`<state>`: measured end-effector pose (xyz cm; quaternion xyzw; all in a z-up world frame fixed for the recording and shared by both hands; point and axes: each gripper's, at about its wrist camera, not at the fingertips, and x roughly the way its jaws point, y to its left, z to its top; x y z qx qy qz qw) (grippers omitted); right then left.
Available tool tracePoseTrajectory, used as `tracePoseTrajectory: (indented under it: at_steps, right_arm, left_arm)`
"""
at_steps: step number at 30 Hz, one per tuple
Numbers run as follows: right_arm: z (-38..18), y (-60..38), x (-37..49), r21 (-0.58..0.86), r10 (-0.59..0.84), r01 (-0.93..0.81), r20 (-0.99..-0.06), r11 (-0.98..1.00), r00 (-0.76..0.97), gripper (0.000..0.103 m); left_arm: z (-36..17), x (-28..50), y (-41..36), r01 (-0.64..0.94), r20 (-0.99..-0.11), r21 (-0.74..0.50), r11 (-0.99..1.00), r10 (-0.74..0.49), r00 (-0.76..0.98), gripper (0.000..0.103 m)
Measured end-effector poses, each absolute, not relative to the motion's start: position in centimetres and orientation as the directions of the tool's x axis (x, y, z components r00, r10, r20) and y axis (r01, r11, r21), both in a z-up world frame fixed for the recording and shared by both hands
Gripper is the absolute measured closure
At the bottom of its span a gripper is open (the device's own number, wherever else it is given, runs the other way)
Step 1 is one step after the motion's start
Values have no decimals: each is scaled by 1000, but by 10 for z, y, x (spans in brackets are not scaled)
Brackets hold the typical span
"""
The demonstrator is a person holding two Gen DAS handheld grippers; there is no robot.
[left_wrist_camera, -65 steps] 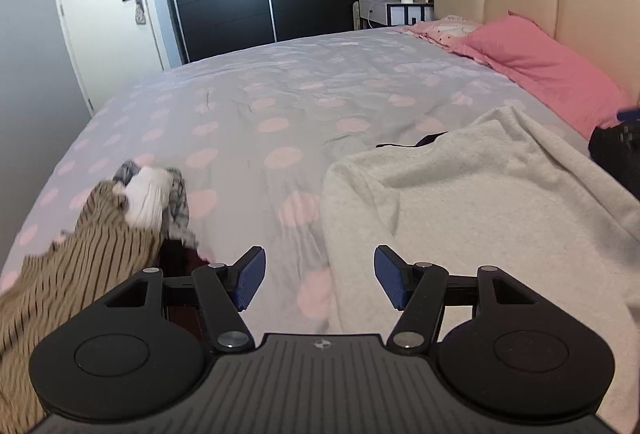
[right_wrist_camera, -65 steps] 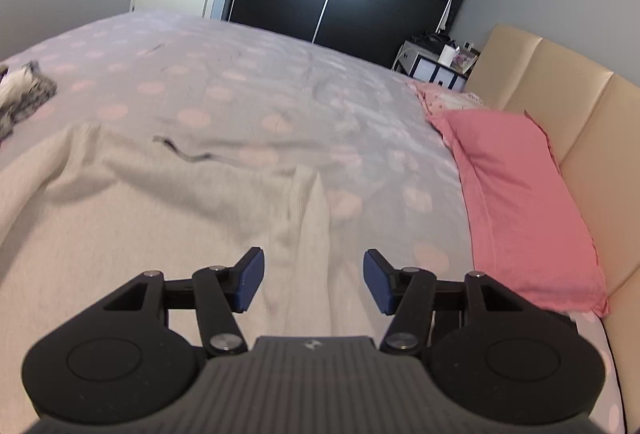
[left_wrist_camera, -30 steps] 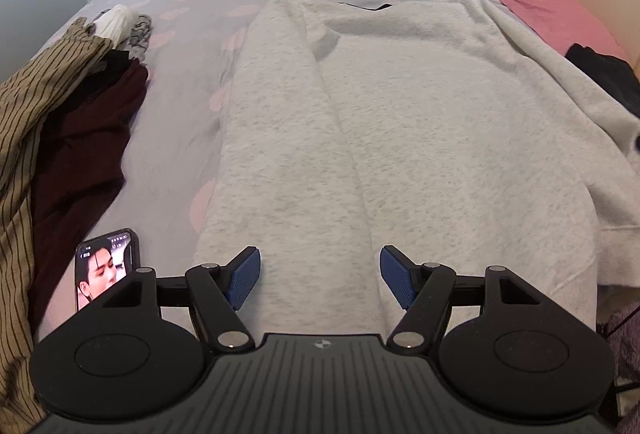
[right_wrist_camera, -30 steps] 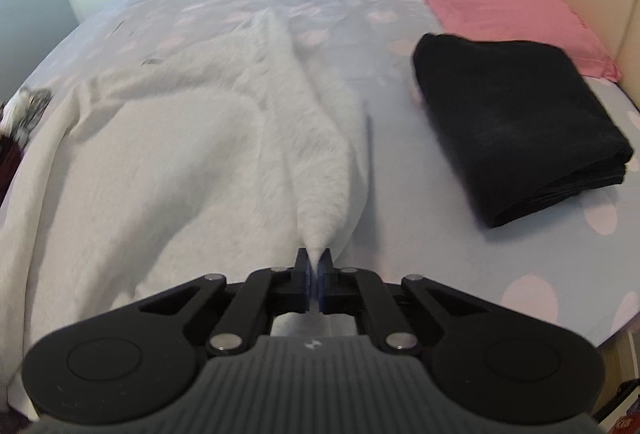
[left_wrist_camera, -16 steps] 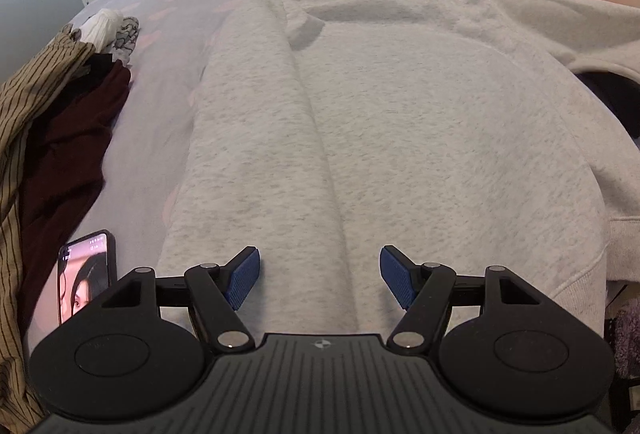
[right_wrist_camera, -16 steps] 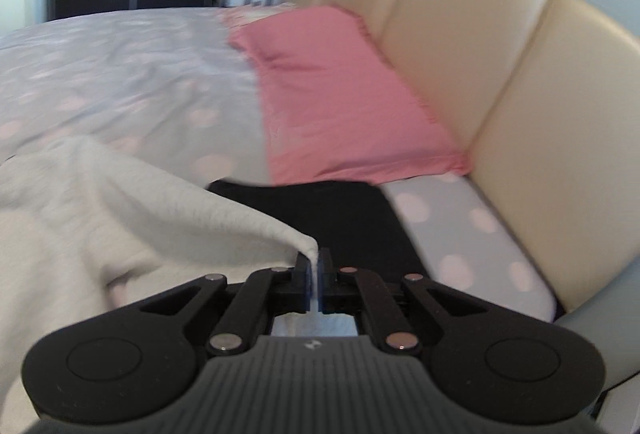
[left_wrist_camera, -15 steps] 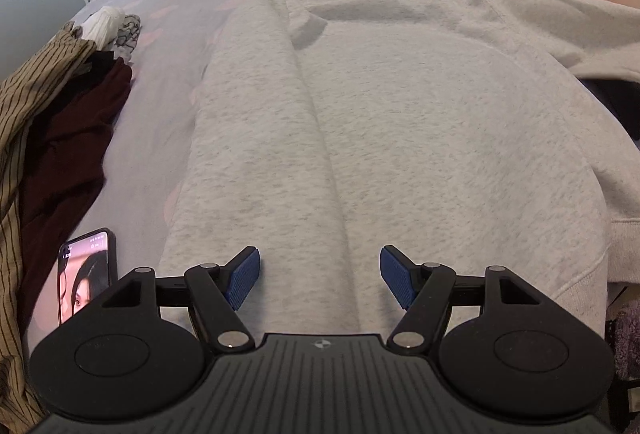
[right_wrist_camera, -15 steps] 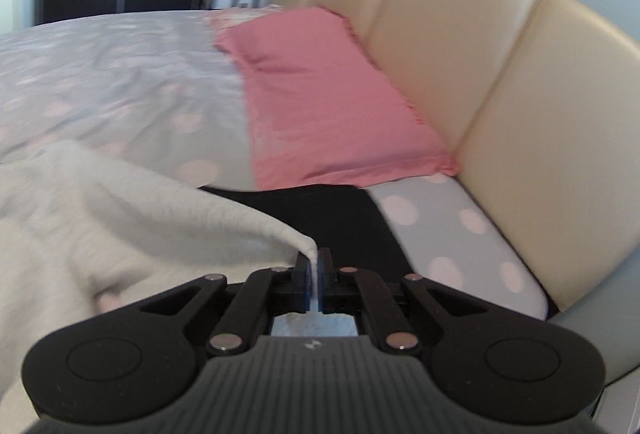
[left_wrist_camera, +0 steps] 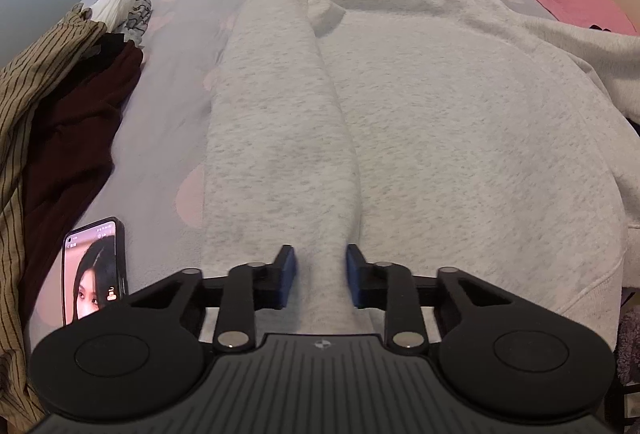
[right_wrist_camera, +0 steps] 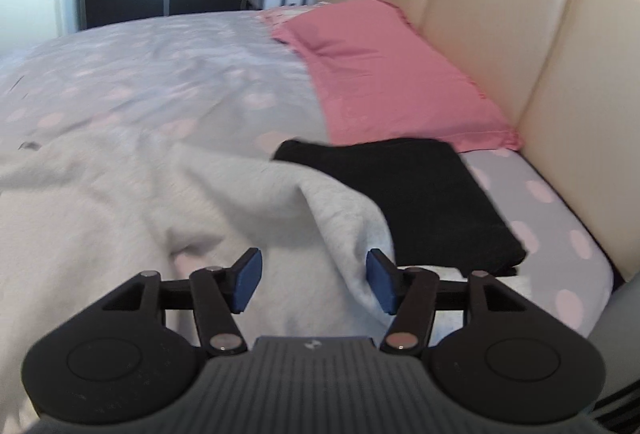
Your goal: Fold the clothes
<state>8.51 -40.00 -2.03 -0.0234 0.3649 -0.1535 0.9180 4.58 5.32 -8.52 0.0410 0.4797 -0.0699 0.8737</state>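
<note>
I see the grey sweatshirt (left_wrist_camera: 440, 122) spread flat across the bed (left_wrist_camera: 168, 122), collar toward the far side, hem at the near edge. Its left sleeve (left_wrist_camera: 276, 122) is folded down along the body and runs straight toward my left hand-held gripper (left_wrist_camera: 318, 276); the sleeve's lower end passes between the 2 blue pads, which stand partly apart on either side of the fabric without pinching it. In the right wrist view, the other sleeve (right_wrist_camera: 344, 218) lies in a loose ridge, draped partly over a folded black garment (right_wrist_camera: 432, 194). My right hand-held gripper (right_wrist_camera: 314, 280) is wide open right over that sleeve's end, with the fabric between and below the pads and not clamped. Left of the sweatshirt, near the bed's edge, a phone (left_wrist_camera: 94, 270) lies with its screen lit, just beside a dark red garment (left_wrist_camera: 68, 154) and a striped brown garment (left_wrist_camera: 24, 94). A pink pillow (right_wrist_camera: 384, 74) rests against the beige headboard (right_wrist_camera: 520, 26), beyond the black garment.
</note>
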Motion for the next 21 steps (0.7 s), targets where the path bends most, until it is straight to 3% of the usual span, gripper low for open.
tracePoseTrajectory:
  at_steps: [2,4,9,15,21]
  right_arm:
    - [-29,-386,85,-173,-270,208,-677,963,685,42]
    - [-34,-372,86,-213,-257,150,-676,965,690,42]
    - [-32,-353,88,-255,-214,55,-654,965,725,42]
    - [-35,-338,85,-271,-184,-1,-658,963,730,42]
    - [-36,-334,86,-267,-180,-5,-662,964,728,42]
  left_arm:
    - [-82,46,58,152,-840,-14,988,-94,535,97]
    - [-78,46,64,143,-835,-33,989,-106,540,98]
    - [-58,45,85,96,-807,-97,991,-134,575,100]
    - [5,64,135,27,-743,-168,985,-145,653,100]
    - [63,113,194,-63,-694,-132,989,-47,719,100]
